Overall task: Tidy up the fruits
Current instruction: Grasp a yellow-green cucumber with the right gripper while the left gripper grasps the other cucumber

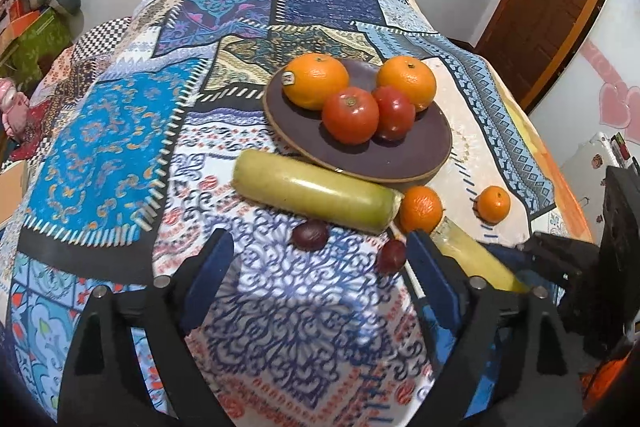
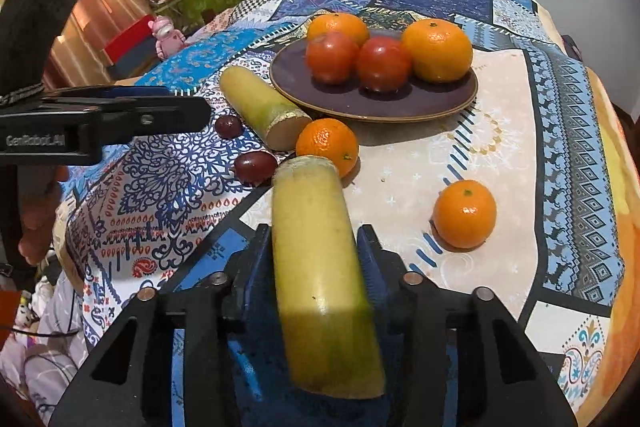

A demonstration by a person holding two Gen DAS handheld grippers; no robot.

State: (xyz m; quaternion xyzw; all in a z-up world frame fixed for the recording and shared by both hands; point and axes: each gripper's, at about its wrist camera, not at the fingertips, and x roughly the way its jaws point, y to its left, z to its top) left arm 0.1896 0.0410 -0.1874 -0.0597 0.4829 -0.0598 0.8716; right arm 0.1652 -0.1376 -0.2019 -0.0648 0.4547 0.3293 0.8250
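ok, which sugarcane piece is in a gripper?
The near sugarcane piece, clamped in the right gripper; the other piece lies loose against the plate.

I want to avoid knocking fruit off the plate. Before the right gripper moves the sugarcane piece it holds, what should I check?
1. Right gripper shut on held sugarcane piece: ok.
2. Left gripper open, holding nothing: ok.
3. Bare room on plate front: ok.
4. Small orange touching the cane's far end: cannot tell.
5. Second sugarcane piece against the plate rim: not ok, blocks that side.
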